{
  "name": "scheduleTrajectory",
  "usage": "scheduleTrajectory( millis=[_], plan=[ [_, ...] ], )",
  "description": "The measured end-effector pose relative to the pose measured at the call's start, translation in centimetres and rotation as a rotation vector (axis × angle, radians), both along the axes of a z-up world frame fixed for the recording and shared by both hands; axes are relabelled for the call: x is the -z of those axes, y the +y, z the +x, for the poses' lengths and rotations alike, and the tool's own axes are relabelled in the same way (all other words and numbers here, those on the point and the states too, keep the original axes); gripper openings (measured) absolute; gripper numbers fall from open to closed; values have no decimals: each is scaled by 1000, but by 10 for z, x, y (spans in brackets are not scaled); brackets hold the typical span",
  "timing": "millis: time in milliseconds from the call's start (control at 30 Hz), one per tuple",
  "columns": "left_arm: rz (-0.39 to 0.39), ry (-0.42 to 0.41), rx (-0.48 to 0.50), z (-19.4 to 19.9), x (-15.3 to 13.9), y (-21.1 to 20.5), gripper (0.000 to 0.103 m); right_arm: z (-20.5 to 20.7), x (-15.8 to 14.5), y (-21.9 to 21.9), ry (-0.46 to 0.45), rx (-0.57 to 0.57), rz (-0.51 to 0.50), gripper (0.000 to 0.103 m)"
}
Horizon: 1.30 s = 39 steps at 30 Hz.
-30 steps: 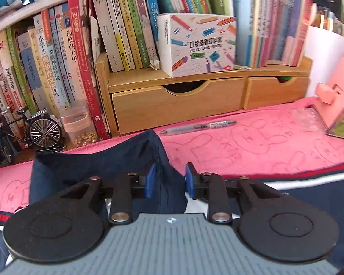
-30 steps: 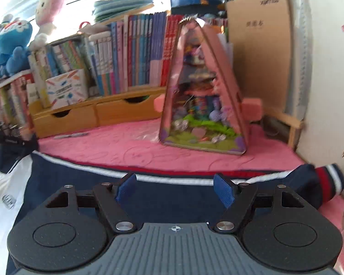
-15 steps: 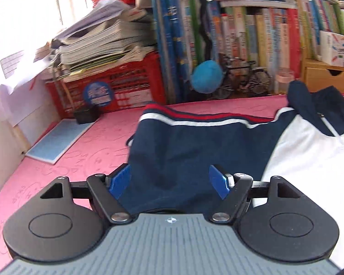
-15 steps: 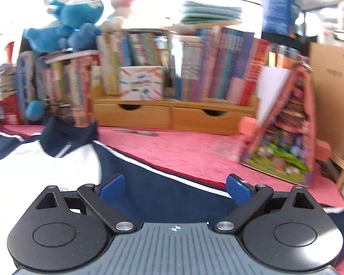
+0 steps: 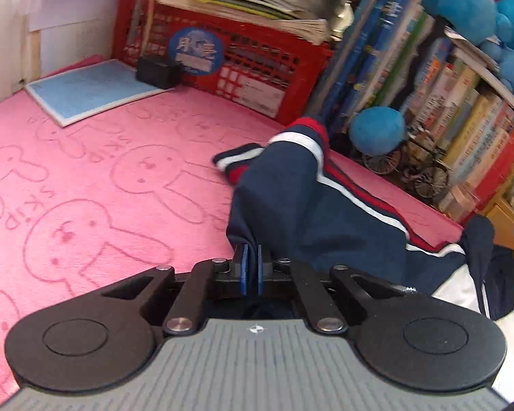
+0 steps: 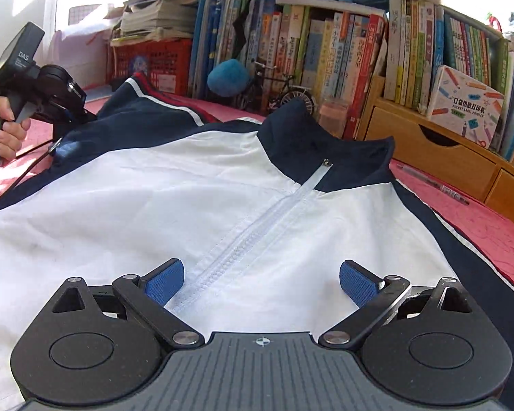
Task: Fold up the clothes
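Lying on one pink mat [image 5: 85, 178], one jacket [image 6: 195, 205] has its sleeve [image 5: 311, 212] pinched in the left gripper [image 5: 251, 267]; right gripper [image 6: 260, 281] gapes wide, empty, above the zip [image 6: 257, 229].

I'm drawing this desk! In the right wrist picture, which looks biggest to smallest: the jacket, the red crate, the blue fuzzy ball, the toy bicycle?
1. Jacket, biggest by far, though it lies nearest the camera.
2. Red crate.
3. Blue fuzzy ball and toy bicycle look too alike to rank.

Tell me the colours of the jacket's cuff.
The cuff is red, white and navy striped, clearest in the left wrist view.
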<state>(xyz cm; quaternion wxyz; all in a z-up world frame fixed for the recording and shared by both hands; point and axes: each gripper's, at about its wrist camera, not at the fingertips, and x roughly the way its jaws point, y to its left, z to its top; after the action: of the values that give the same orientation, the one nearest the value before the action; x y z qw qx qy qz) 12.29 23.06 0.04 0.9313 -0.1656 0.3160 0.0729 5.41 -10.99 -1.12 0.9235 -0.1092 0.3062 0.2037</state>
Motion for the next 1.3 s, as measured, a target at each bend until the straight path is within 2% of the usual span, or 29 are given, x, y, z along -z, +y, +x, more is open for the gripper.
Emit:
scheduleTrajectory(
  millis=[133,167,300,333,400,467,500,567,633,700,767,833,867,900,967,1033,1133,1200,1300],
  plan=[
    [137,-105,353,-29,-16,-90,2,0,-10,-29,-7,70,93,93],
    [161,-125,449,-39,-18,-110,5,1,-15,-37,-11,90,123,93],
    [269,-170,850,-88,-14,-182,9,3,-41,-67,-49,156,273,92],
    [329,-176,915,-100,-8,-196,12,3,-49,-70,-69,156,301,92],
    [437,-188,1008,-124,7,-216,14,5,-59,-66,-93,132,327,92],
    [496,-188,1067,-144,17,-223,17,8,-69,-48,-98,70,325,92],
    [501,-185,1075,-152,20,-221,22,12,-72,-31,-95,34,305,92],
    [469,-185,1064,-168,16,-205,27,26,-71,4,-84,-39,255,92],
    [404,-190,1028,-180,4,-178,30,40,-67,37,-76,-103,233,91],
    [310,-186,946,-194,-16,-140,36,54,-62,63,-58,-150,239,91],
    [218,-186,832,-210,-37,-98,49,66,-51,87,-21,-171,193,88],
    [143,-222,703,-226,-56,-58,66,74,-38,108,23,-183,120,82],
    [99,-243,635,-229,-66,-35,82,75,-29,113,50,-186,79,76],
    [53,-257,569,-228,-75,-13,87,75,-19,115,69,-187,45,73],
    [-30,-258,464,-208,-81,15,87,65,-1,110,69,-182,23,73],
    [-114,-245,373,-176,-79,36,87,58,3,101,64,-165,65,73],
    [-256,-178,268,-103,-52,56,87,51,4,100,46,-145,71,74],
    [-284,-104,198,-58,-31,57,82,49,4,102,36,-142,59,73],
    [-228,-23,131,-5,-7,41,81,52,4,99,51,-141,77,75]
  ],
)
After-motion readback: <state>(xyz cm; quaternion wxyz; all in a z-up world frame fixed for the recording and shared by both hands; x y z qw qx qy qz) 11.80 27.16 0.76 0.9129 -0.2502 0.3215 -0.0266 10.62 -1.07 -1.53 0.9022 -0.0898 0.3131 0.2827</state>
